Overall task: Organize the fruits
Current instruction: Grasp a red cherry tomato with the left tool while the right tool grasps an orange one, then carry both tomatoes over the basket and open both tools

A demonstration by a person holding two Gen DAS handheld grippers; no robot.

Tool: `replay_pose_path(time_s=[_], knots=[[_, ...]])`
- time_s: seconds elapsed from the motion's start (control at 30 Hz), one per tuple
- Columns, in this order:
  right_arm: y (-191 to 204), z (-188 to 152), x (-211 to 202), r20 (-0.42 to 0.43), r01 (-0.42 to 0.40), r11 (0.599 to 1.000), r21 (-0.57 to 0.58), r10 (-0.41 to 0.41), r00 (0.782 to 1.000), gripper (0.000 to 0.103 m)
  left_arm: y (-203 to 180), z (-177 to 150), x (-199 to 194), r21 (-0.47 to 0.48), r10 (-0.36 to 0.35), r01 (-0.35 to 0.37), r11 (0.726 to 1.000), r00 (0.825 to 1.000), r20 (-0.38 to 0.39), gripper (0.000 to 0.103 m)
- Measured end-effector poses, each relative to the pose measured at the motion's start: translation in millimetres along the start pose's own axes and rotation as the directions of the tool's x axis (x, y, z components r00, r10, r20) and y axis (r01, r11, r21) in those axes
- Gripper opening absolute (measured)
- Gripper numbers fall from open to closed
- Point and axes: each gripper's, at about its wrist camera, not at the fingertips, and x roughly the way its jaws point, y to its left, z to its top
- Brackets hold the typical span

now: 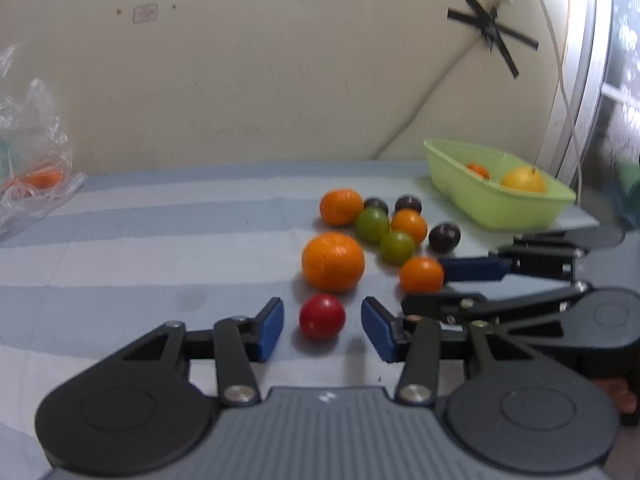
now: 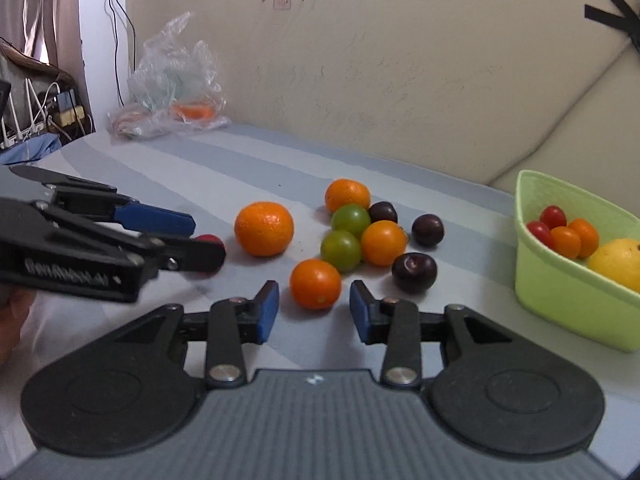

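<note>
My left gripper (image 1: pixel 322 322) is open with a red tomato (image 1: pixel 322 316) between its blue fingers, not touching. My right gripper (image 2: pixel 314 306) is open around a small orange tomato (image 2: pixel 315 284), which also shows in the left wrist view (image 1: pixel 421 275). Behind them lie a large orange (image 1: pixel 333 261), another orange (image 1: pixel 341 207), two green tomatoes (image 1: pixel 373 225), an orange tomato (image 1: pixel 409 225) and three dark plums (image 1: pixel 444 236). A light green basket (image 2: pixel 560 292) at the right holds red and orange tomatoes (image 2: pixel 566 241) and a yellow fruit (image 2: pixel 618 262).
A striped blue cloth (image 1: pixel 140 256) covers the table. A clear plastic bag (image 2: pixel 176 88) with something orange inside lies at the far left by the wall. Cables and a power strip (image 2: pixel 44 116) sit beyond the table's left edge.
</note>
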Motion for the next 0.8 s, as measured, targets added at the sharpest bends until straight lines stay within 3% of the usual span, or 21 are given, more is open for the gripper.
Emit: replay_pose_path(time_s=[0.07, 0.13, 0.4, 0.57, 0.7, 0.8], knots=[[-1.3, -3.2, -0.1, -0.006, -0.001, 1.0, -0.001, 0.001, 1.0, 0.042, -4.0, -3.8, 1.0, 0.023, 0.029, -0.029, 0.999, 1.0, 0.006, 0.028], [-2.6, -3.8, -0.4, -0.003, -0.003, 1.0, 0.004, 0.003, 1.0, 0.033, -8.2, -5.1, -0.5, 0.041, 0.04, -0.041, 0.998, 0.999, 0.007, 0.026], [-16.2, -21.1, -33.4, 0.035, 0.038, 0.998, 0.046, -0.04, 0.999, 0.03, -37.2, 3.0, -8.0, 0.052, -0.108, 0.107, 0.993, 0.994, 0.015, 0.026], [-44.1, -28.7, -67.0, 0.082, 0.124, 0.989, 0.082, -0.131, 0.988, 0.03, -64.4, 45.0, 7.4, 0.065, -0.209, 0.205, 0.976, 0.977, 0.045, 0.026], [-81.0, -17.9, -91.2, 0.151, 0.232, 0.962, 0.142, -0.253, 0.956, 0.03, -93.8, 89.5, 30.7, 0.096, -0.252, 0.244, 0.965, 0.964, 0.081, 0.026], [-109.4, -12.2, -95.0, 0.164, 0.257, 0.942, 0.214, -0.294, 0.942, 0.03, -115.2, 112.9, 53.9, 0.103, -0.277, 0.269, 0.958, 0.958, 0.07, 0.027]])
